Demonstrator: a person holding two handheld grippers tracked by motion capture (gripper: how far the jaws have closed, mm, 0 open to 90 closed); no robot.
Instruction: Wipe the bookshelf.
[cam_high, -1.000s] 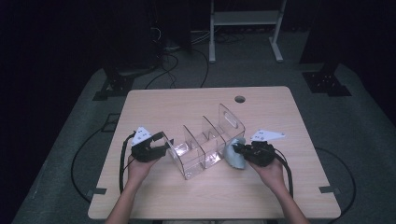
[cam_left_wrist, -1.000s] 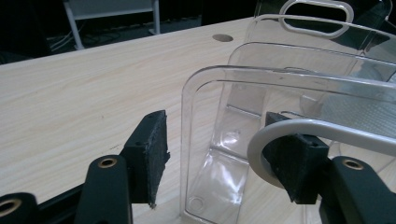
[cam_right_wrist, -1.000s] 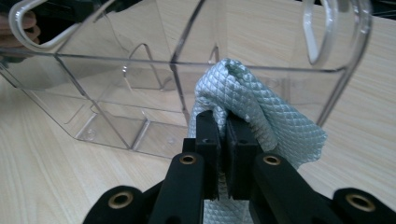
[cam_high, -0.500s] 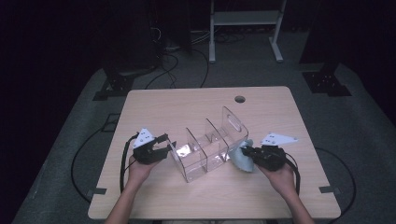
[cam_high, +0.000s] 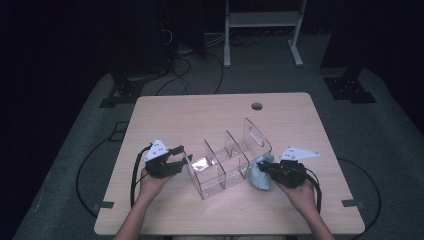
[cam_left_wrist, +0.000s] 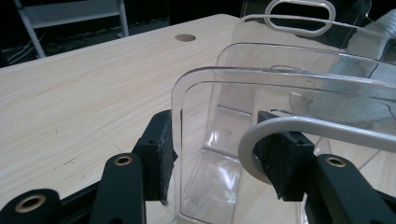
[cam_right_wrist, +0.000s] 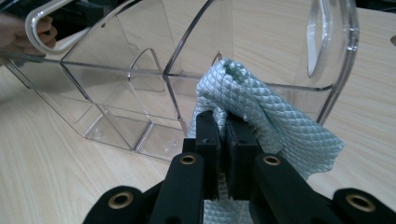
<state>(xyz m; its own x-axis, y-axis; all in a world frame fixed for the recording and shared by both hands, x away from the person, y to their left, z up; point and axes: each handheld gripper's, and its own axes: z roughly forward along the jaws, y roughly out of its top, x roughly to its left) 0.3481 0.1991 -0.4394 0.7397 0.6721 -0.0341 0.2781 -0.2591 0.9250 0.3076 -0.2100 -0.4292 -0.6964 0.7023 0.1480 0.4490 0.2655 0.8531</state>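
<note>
A clear plastic organizer (cam_high: 227, 162) with several dividers and a handle slot lies at an angle on the wooden table (cam_high: 200, 115). My left gripper (cam_high: 184, 159) is at its left end. Its jaws have just been closing, and in the left gripper view the left gripper (cam_left_wrist: 222, 154) is shut on the organizer's (cam_left_wrist: 299, 60) end wall and rounded rim. My right gripper (cam_high: 265, 172) is at the organizer's right side, shut on a pale blue quilted cloth (cam_high: 259, 175). In the right gripper view the cloth (cam_right_wrist: 280, 126) bunches above the right gripper (cam_right_wrist: 223, 126) and rests against the organizer's (cam_right_wrist: 140, 70) clear wall.
A round cable hole (cam_high: 257, 106) sits near the table's far edge. A white stand (cam_high: 260, 20) and black cables (cam_high: 175, 65) lie on the dark floor beyond. Bare tabletop stretches behind the organizer and along the near edge.
My right gripper has shifted a little to the right with the cloth. The left gripper's jaws have drawn in onto the organizer's end wall.
</note>
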